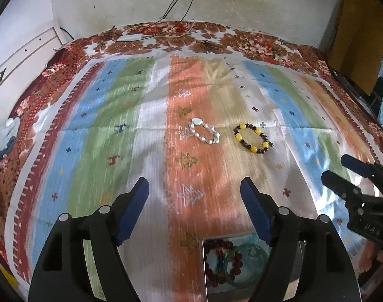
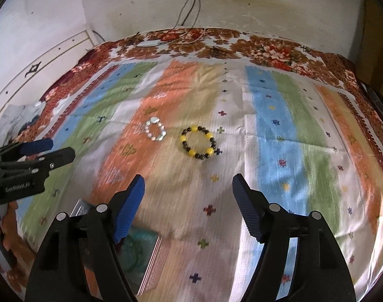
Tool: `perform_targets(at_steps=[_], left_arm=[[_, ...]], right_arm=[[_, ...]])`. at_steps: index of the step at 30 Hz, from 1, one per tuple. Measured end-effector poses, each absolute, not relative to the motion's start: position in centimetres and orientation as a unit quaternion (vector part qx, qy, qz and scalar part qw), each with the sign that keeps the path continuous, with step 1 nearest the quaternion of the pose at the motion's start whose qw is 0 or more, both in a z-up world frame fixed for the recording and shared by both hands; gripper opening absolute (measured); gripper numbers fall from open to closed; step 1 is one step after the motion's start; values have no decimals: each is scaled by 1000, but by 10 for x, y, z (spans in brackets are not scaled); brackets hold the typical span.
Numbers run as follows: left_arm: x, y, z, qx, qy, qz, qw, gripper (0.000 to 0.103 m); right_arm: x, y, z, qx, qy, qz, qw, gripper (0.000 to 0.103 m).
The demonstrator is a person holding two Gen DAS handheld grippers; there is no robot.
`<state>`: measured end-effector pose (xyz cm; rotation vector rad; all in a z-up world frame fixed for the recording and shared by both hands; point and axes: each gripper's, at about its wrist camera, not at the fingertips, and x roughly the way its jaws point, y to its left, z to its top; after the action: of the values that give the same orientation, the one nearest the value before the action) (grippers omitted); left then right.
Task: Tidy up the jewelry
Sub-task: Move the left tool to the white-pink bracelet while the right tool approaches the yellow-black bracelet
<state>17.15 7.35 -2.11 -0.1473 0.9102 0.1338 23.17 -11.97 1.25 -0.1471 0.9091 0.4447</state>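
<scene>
Both jaws stand wide with nothing between them: the left hand-held gripper [image 1: 194,191] and the right hand-held gripper [image 2: 187,188] hover over the striped cloth [image 1: 116,125], apparently lined up for fresh picks. Ahead lie the pearl bracelet [image 1: 204,133] and, just beside it, the yellow-and-black bracelet [image 1: 252,138], apart from each other. Below the jaws, the tin box [image 1: 204,264] already holds a brown bead bracelet [image 1: 216,264] and a green ring [image 1: 252,261], so I judge two pieces remain.

Daylit, soft, fisheye-bent views
Motion blur streaks the striped cloth [image 2: 274,115]; sheen at lower right, dark vignetted corners.
</scene>
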Motion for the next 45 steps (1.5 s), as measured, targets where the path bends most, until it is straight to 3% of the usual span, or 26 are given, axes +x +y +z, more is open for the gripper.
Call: perform_targets(at_steps=[7, 45], left_arm=[[194, 77, -16, -77, 417, 64, 903, 77], [319, 105, -105, -121, 515, 57, 847, 77]], right_arm=[[257, -117, 13, -65, 428, 202, 879, 72], [362, -104, -63, -29, 530, 164, 832, 72]])
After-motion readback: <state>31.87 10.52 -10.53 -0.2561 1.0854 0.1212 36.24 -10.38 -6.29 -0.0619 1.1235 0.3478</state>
